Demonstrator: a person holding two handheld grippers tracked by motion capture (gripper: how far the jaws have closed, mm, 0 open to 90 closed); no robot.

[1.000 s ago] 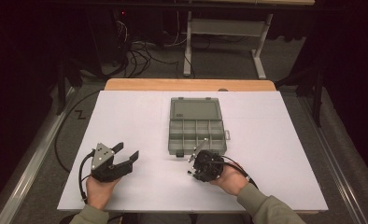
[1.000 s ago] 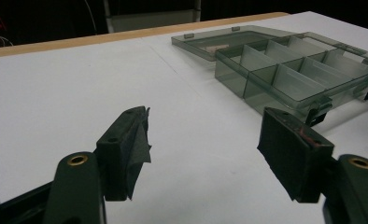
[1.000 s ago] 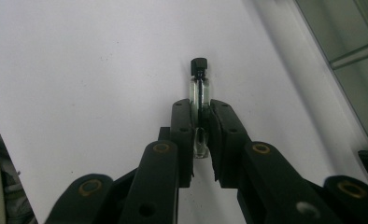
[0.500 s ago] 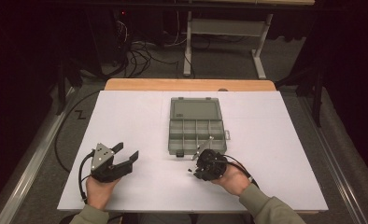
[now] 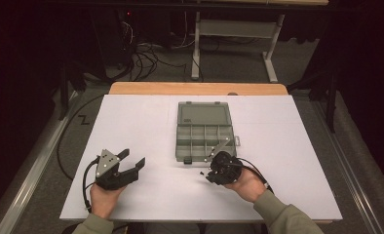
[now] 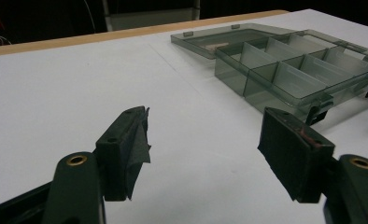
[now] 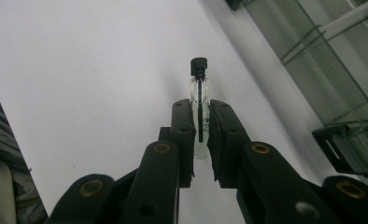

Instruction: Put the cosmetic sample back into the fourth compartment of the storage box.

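Note:
A small clear glass vial (image 7: 199, 93) with a black cap is pinched between the pads of my right gripper (image 7: 201, 109), cap end sticking out past the fingertips. In the high view my right gripper (image 5: 205, 171) hovers just off the near edge of a translucent grey compartment box (image 5: 180, 146), and the vial (image 5: 201, 172) points left. The box's lid (image 5: 203, 114) lies open and flat behind it. At the front left of the white table (image 5: 141, 122), my left gripper (image 5: 133, 157) is wide open with nothing between its pads (image 6: 126, 149). The box (image 6: 289, 70) lies ahead to its right.
The box's dividers (image 7: 341, 56) and a black latch (image 7: 341, 149) lie to the right of the vial. A wooden strip (image 5: 195, 88) runs along the table's far edge. Cables (image 5: 141, 58) and a metal frame (image 5: 234, 29) sit on the dark floor beyond.
My right hand has shifted only slightly with the vial still pinched. The left gripper has stayed where it was, open.

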